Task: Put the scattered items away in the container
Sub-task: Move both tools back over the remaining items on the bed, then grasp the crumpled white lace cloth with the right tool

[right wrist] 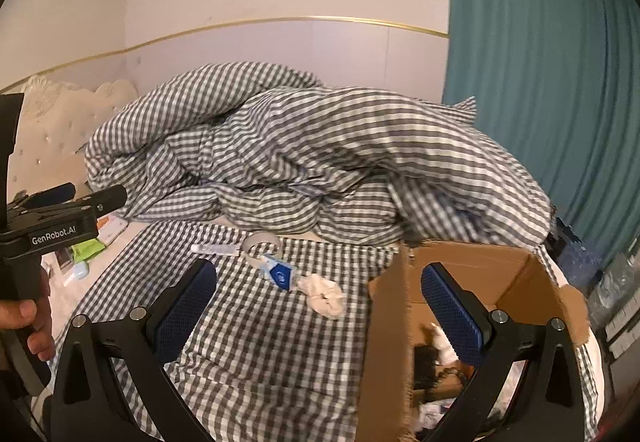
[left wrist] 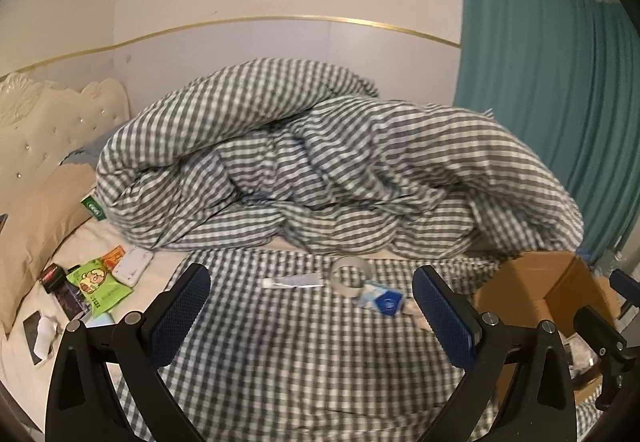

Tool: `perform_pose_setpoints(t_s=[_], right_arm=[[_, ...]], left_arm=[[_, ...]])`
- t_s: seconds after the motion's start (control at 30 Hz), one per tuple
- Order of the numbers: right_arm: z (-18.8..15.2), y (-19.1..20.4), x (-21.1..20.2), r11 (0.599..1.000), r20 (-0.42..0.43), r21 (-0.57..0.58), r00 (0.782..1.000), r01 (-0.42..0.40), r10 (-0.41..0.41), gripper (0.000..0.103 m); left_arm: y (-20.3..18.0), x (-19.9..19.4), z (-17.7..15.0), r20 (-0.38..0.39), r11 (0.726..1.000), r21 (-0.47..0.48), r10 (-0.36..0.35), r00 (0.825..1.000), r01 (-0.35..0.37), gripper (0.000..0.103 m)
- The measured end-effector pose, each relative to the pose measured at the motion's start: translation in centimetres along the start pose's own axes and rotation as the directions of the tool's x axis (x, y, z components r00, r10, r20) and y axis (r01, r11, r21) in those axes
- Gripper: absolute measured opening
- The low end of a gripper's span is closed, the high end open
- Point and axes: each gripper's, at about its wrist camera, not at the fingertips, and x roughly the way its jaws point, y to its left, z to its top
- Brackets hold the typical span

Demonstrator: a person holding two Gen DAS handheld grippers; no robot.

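Observation:
An open cardboard box [right wrist: 472, 270] stands on the checked bedsheet at the right, with several items inside; it also shows in the left wrist view [left wrist: 532, 282]. On the sheet lie a tape roll [left wrist: 352, 274], a small white tube [left wrist: 294, 281], a blue-and-white packet [left wrist: 384, 300] and a cream scrunchie [right wrist: 324, 294]. My left gripper [left wrist: 312, 306] is open and empty, short of the tube and the tape roll. My right gripper [right wrist: 320, 306] is open and empty, its right finger over the box. The left gripper [right wrist: 86, 200] shows side-on at the left edge of the right wrist view.
A rumpled checked duvet [left wrist: 320, 170] fills the back of the bed. Near the pillow at the left lie a green packet [left wrist: 96, 282], a white device [left wrist: 132, 266], a black box [left wrist: 52, 276] and other small items. A teal curtain [left wrist: 560, 82] hangs at the right.

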Motion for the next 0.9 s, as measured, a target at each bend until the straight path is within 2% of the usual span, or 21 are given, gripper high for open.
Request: perform_pose_setpoints(t_s=[0.27, 0.63, 0.9], right_arm=[[-1.1, 1.7, 4.6, 0.999, -0.062, -0.036, 0.998, -0.009, 0.007, 0.103], [-3.1, 0.9, 12.6, 0.999, -0.171, 0.027, 0.984, -0.046, 0.049, 0.103], [-4.6, 0.7, 19.7, 0.998, -0.250, 0.054, 0.968, -0.011, 0.025, 0.103]], left_arm=[[1.8, 4.6, -1.1, -0.070, 1.000, 0.005, 0.027, 0.997, -0.027, 0.103], [2.7, 12.4, -3.3, -0.175, 0.999, 0.019, 0.044, 0.984, -0.042, 0.103], [4.0, 16.5, -3.9, -0.203, 0.999, 0.003, 0.039, 0.978, -0.039, 0.103]])
